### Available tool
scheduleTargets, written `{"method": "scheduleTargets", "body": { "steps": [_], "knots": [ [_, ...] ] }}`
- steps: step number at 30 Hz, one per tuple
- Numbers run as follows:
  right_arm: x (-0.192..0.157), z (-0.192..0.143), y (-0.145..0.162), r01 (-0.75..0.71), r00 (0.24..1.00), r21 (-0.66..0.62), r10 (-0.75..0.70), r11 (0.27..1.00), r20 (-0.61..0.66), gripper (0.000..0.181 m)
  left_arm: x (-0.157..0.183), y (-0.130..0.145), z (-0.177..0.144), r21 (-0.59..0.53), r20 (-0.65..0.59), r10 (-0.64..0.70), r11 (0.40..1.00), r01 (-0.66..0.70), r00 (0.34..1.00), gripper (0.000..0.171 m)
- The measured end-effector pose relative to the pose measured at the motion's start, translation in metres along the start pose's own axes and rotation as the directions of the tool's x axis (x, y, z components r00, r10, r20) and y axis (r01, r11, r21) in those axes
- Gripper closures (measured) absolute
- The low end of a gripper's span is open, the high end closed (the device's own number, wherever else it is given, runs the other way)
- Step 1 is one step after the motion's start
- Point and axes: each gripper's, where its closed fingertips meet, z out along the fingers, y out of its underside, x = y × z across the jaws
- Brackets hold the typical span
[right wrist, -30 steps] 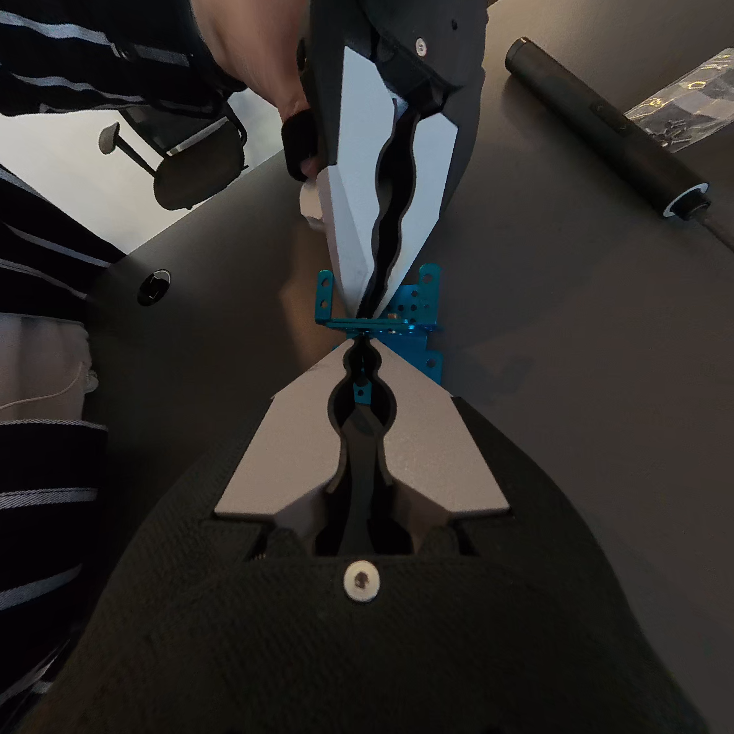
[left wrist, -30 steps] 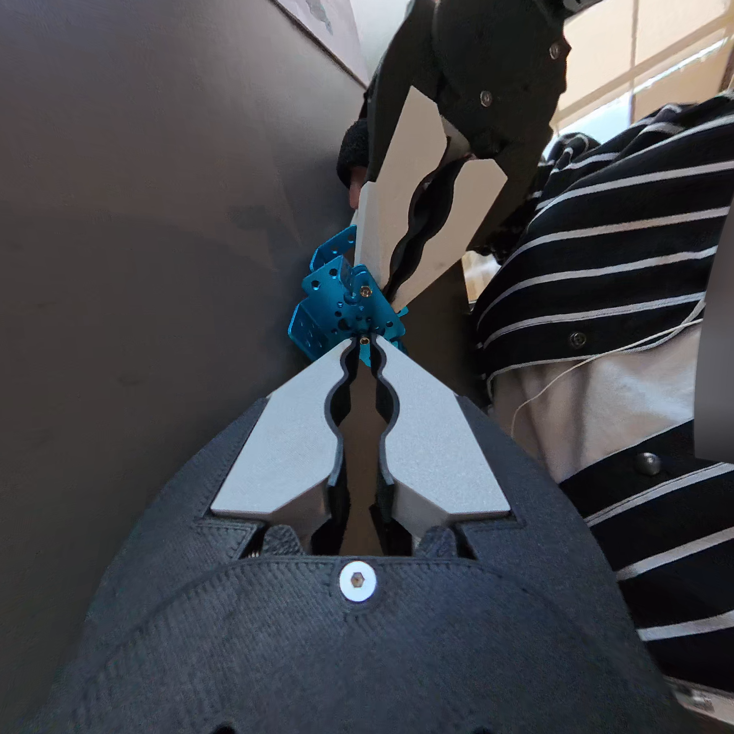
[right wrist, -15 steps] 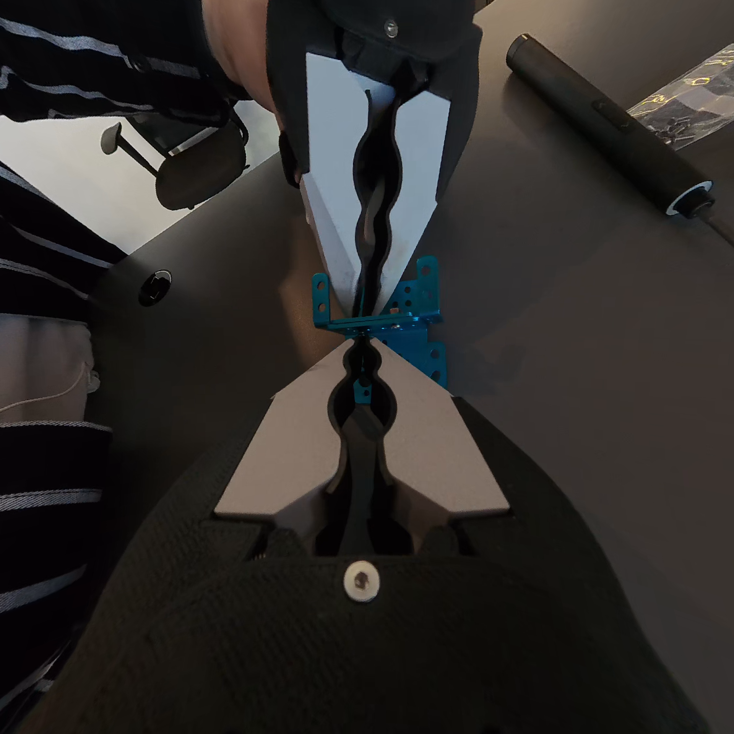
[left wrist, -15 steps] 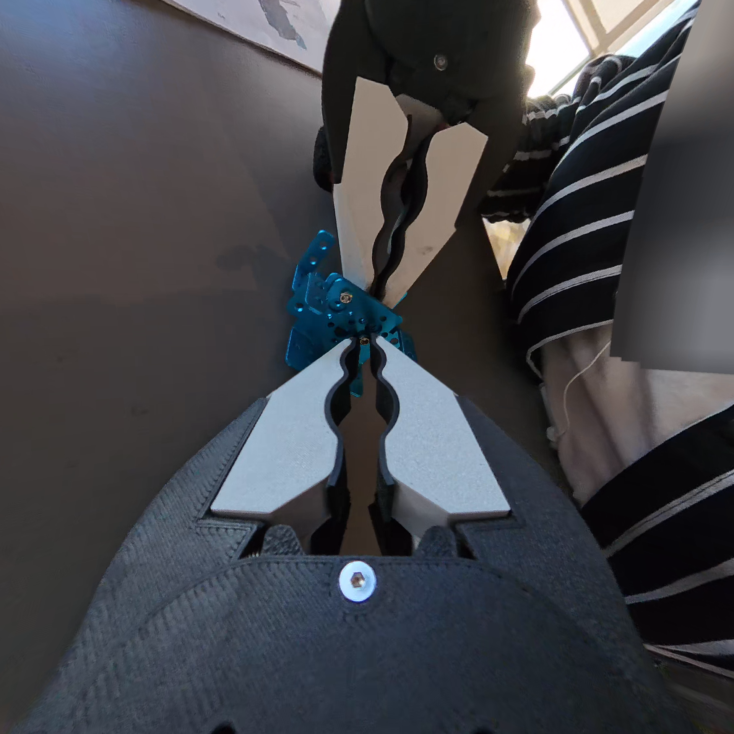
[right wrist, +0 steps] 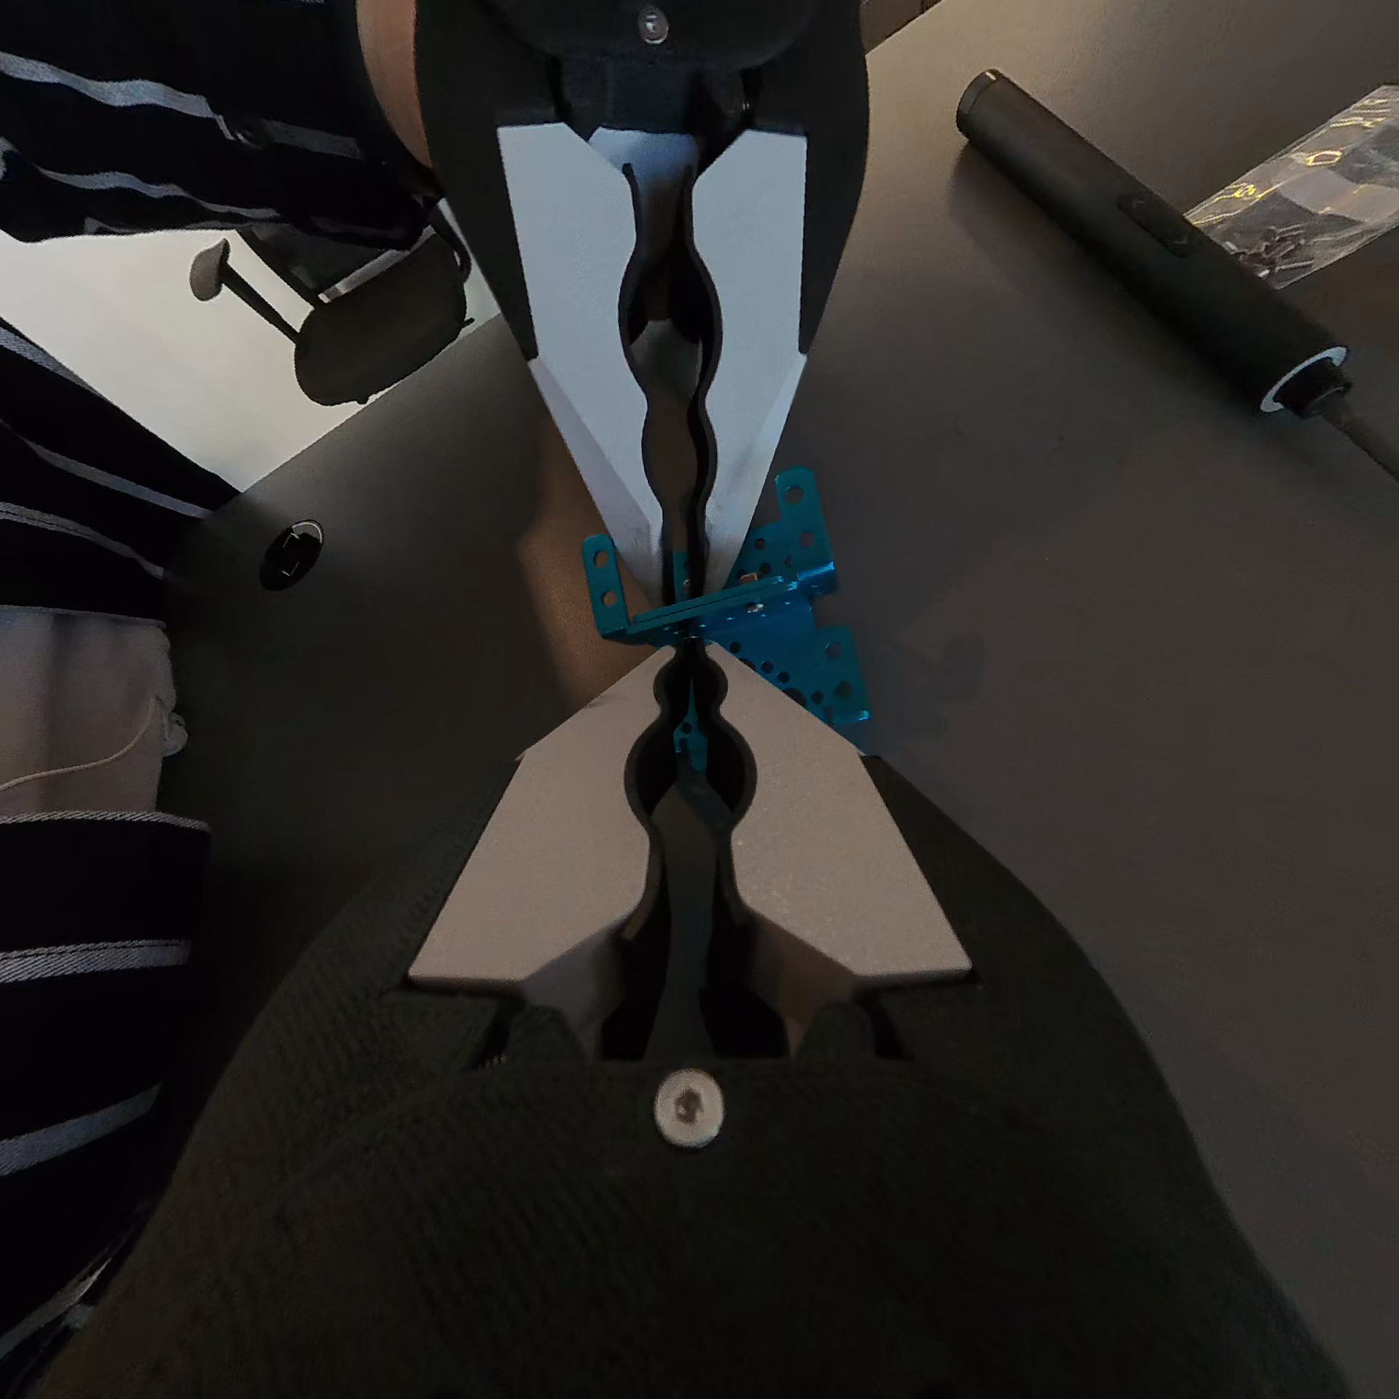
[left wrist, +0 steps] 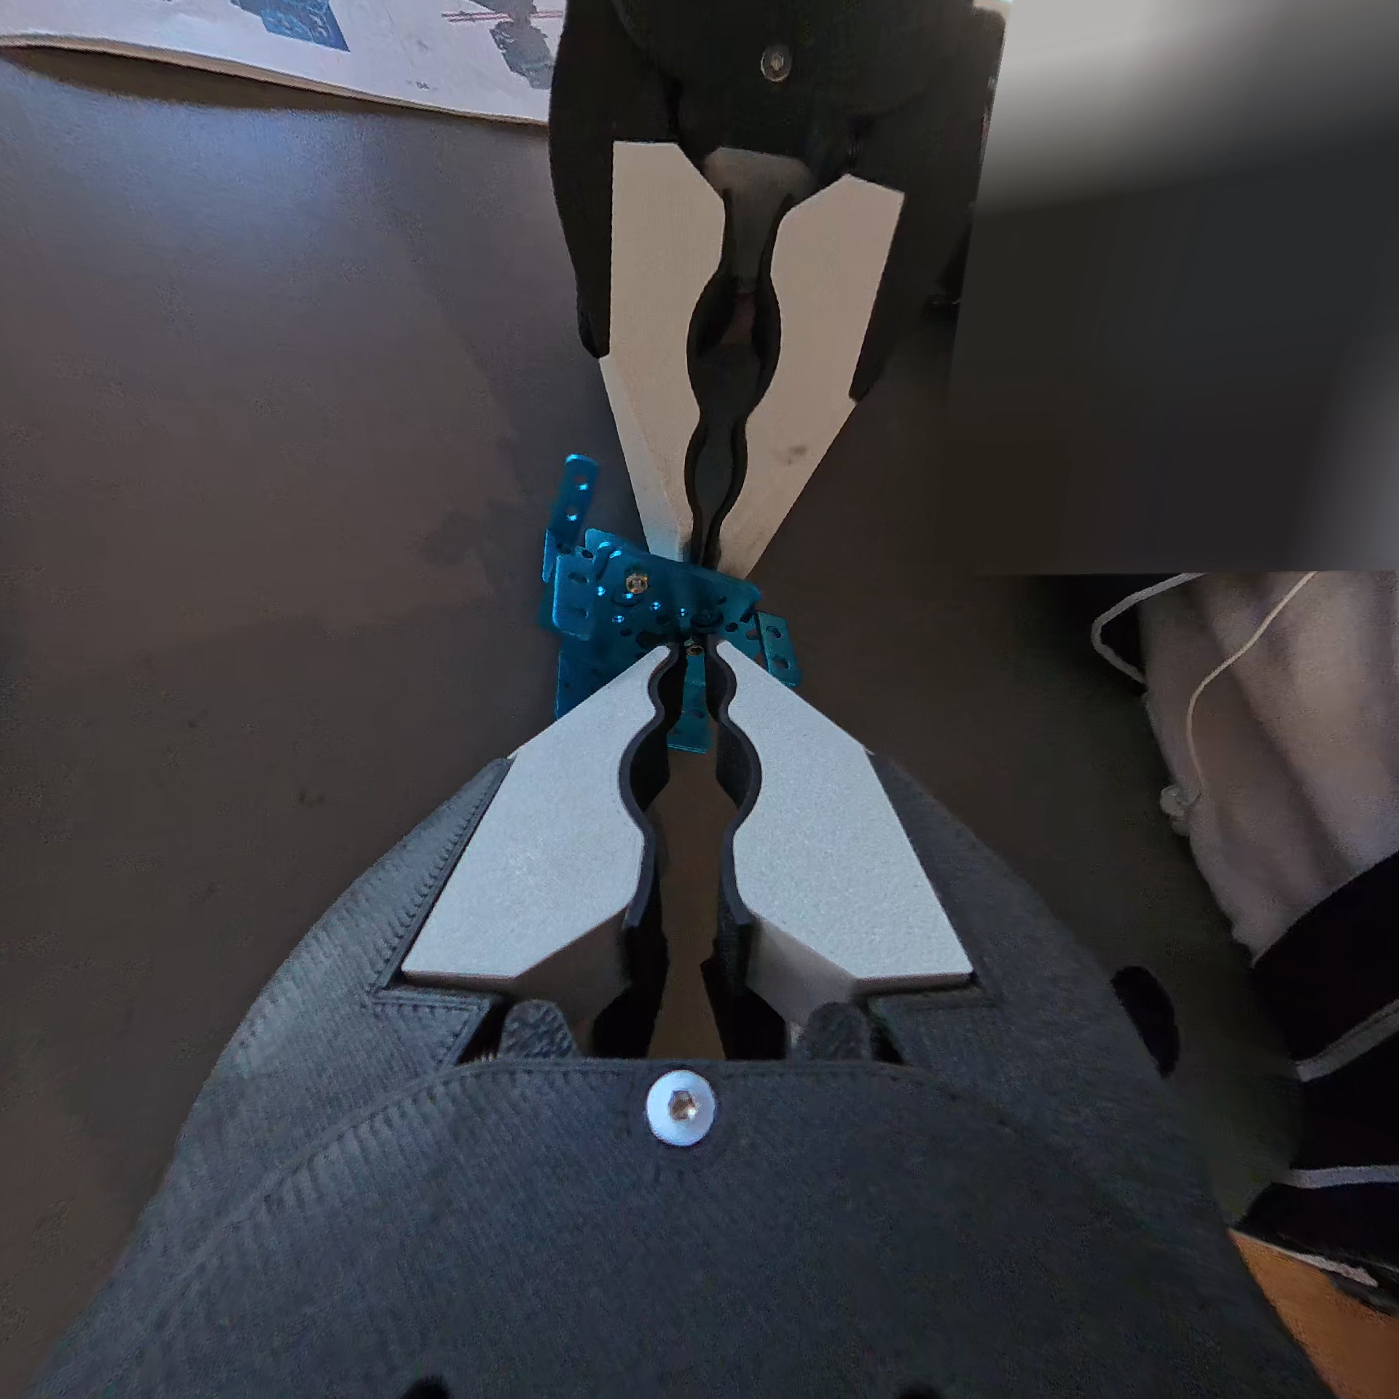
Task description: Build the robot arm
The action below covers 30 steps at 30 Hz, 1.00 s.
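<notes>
Left gripper (left wrist: 693, 651): textured black printed shell, pale grey wedge fingers (left wrist: 560, 833) with wavy black inner pads, one silver hex screw (left wrist: 680, 1107). Right gripper (right wrist: 690, 649): same build. Person wears dark sleeve with thin white stripes (right wrist: 113, 129).

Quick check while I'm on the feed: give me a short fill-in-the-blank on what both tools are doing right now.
1. Both tools are shut on the ____ perforated metal bracket assembly.
2. The left tool and the right tool point tip to tip from ____ sides of it.
3. On the dark table, the black cylindrical tool lies beside a clear ____ of small parts.

Missing words: blue; opposite; bag
</notes>
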Motion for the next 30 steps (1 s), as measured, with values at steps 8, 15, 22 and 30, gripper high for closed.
{"method": "scheduleTargets", "body": {
  "steps": [8, 15, 22, 30],
  "knots": [
    [0.0013, 0.0011, -0.001, -0.003, 1.0, 0.002, 0.003, 1.0, -0.001, 0.181, -0.0011, 0.0009, -0.0011, -0.086, 0.1, 0.155, 0.985, -0.147, 0.983, 0.168],
    [0.0036, 0.0021, -0.0024, -0.008, 1.0, 0.004, 0.008, 1.0, -0.006, 0.181, -0.0041, 0.0011, -0.002, -0.144, 0.169, 0.309, 0.947, -0.286, 0.936, 0.168],
    [0.0058, 0.0036, -0.004, -0.01, 1.0, 0.005, 0.01, 1.0, -0.007, 0.181, -0.0066, 0.0021, -0.0038, -0.242, 0.214, 0.472, 0.874, -0.422, 0.855, 0.168],
    [0.0082, 0.0035, -0.0049, -0.021, 1.0, 0.01, 0.021, 1.0, -0.008, 0.181, -0.0097, 0.0016, -0.0042, -0.34, 0.259, 0.663, 0.743, -0.576, 0.703, 0.168]
  ]
}}
